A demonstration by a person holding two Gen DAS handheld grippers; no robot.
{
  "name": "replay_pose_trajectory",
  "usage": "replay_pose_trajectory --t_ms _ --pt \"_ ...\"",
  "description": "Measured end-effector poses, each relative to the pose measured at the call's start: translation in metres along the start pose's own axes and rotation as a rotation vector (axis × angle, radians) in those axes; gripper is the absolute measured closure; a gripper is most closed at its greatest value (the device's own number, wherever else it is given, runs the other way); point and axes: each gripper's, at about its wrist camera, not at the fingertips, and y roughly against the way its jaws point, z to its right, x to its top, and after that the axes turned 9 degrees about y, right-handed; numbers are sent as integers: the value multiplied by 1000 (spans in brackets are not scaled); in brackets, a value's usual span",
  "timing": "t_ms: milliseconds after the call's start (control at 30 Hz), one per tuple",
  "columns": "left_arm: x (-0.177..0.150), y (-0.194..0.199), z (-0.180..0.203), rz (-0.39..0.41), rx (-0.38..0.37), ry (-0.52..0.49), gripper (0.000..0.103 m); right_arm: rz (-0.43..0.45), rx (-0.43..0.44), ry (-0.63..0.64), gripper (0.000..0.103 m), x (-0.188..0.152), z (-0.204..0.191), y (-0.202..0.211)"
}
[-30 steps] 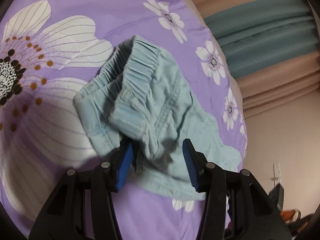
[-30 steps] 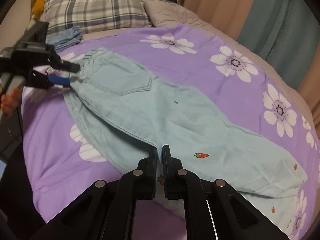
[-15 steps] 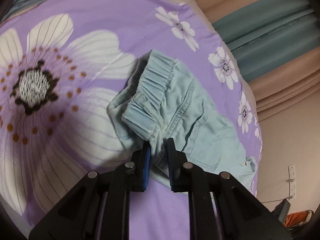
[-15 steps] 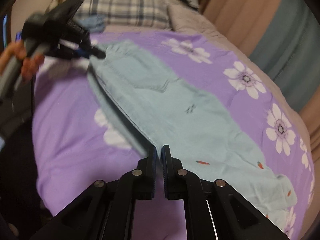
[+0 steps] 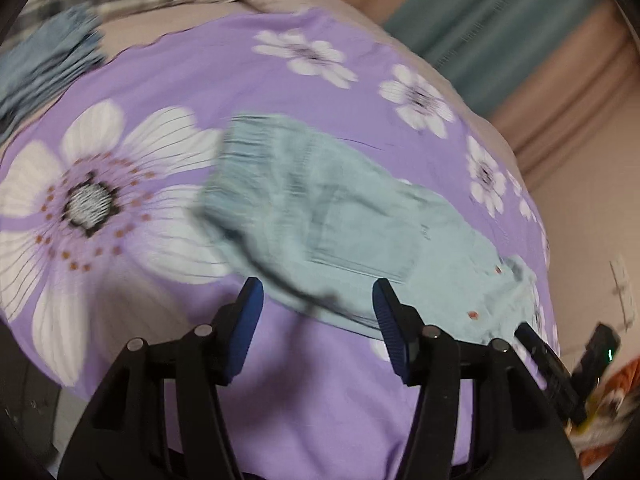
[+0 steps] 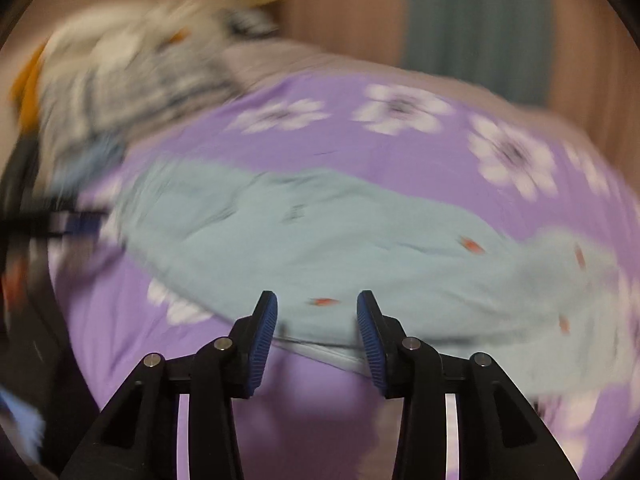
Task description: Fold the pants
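Left gripper [image 5: 318,312] jaws opening, nothing clamped; right gripper [image 6: 317,320] likewise opening, cloth edge behind the gap, unpinched. Pants [image 6: 360,248] lie lengthwise on purple bedspread [image 5: 320,92], waistband at 10 o'clock in left view. Looks like release after lengthwise fold; next probably regrasping the ends to fold crosswise.

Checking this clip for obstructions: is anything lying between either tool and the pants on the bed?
Nothing visible. The pants lie spread out on the purple bedsheet, right ahead of the left tool and the right tool. Both tools' jaws are opening, with no cloth pinched between them. The folded clothes sit off by the pillow.
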Motion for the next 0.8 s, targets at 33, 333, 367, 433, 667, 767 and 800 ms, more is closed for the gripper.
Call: replay_pose_trajectory --t_ms 33,333,367,433,667,767,800 --pt "-4 -3 14 -15 -25 -38 47 1 3 -94 62 -6 20 6" --pt "-50 -67 140 -203 -154 -364 47 70 -19 -726 62 -84 151 37" --pt "-52 -72 149 -208 -159 -382 46 75 -33 -736 62 -85 157 39" --pt "-54 -83 163 -209 -153 -412 47 77 -51 -764 62 -86 170 37" --pt "-55 -120 168 -250 -73 -423 47 72 -94 -843 66 -76 212 11" --pt "-54 -130 159 -272 -45 -416 44 23 -116 -884 71 -79 231 -6" --pt "-53 -134 155 -279 -31 -406 44 18 -108 -899 74 -81 235 -11"
